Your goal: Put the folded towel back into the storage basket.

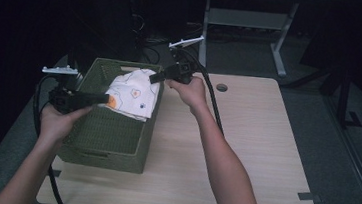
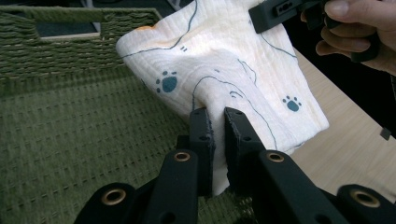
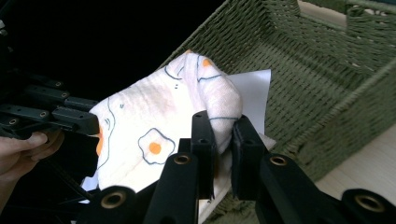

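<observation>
We hold the cloth [image 1: 132,93] between both tongs, stretched over the basket [image 1: 109,143], which sits on the left part of the counter [image 1: 255,139]. The left tongs [image 1: 105,98] are closed on a fold of the cloth at its near left edge; in the left gripper view the jaws stand close together with a tuck of fabric [image 2: 219,100] bunched between them. The right tongs [image 1: 152,78] are clamped on the far right corner, and in the right gripper view the cloth [image 3: 154,126] wraps round the jaw tips, so the grip looks firm there too.

We judge that two grips at opposite edges are there to keep the cloth spread instead of crumpled, so that it can be laid flat or folded over the basket. The cloth hangs partly above the basket's inside and partly over its right wall, drooping toward the counter on that side. Whether its lower edge touches the counter, we cannot tell.

In the right gripper view a plain white sheet [image 3: 254,91] shows behind the cloth, against the basket's wall [image 3: 322,93]; it may be a lining or another layer, and we cannot say which.

The basket's woven floor [image 2: 79,154] lies bare below the left tongs, so there is room to lower the cloth in. We would keep both grips level while doing so, lest the drooping side catch on the wall.
</observation>
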`<state>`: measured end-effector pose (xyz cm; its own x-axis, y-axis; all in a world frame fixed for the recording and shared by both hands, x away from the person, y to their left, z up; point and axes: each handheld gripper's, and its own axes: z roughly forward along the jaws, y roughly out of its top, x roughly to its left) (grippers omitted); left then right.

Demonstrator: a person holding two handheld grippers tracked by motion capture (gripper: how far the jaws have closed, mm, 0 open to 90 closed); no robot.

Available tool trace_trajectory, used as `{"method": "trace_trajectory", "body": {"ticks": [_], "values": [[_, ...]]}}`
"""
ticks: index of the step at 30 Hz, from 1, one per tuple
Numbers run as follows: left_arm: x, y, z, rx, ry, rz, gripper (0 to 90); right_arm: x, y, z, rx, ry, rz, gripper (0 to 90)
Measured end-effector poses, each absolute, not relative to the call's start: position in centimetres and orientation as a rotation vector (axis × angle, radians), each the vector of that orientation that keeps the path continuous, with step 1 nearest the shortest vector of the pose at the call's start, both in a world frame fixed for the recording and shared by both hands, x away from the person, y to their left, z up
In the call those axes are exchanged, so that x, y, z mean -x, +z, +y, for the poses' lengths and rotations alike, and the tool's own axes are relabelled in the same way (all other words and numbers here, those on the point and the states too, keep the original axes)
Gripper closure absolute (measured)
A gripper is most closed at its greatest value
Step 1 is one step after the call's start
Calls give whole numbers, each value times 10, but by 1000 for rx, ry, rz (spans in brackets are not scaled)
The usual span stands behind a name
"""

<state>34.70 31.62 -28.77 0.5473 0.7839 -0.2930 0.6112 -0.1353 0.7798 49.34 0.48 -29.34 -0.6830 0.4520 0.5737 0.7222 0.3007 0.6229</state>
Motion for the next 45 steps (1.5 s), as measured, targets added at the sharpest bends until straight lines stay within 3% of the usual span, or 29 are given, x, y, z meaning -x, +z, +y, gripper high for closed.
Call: {"method": "trace_trajectory", "body": {"ticks": [45], "values": [[-338, -331, 367, -1802, 235, 1292, 825, -502, -338, 70, 1021, -1246, -2251, 809]]}}
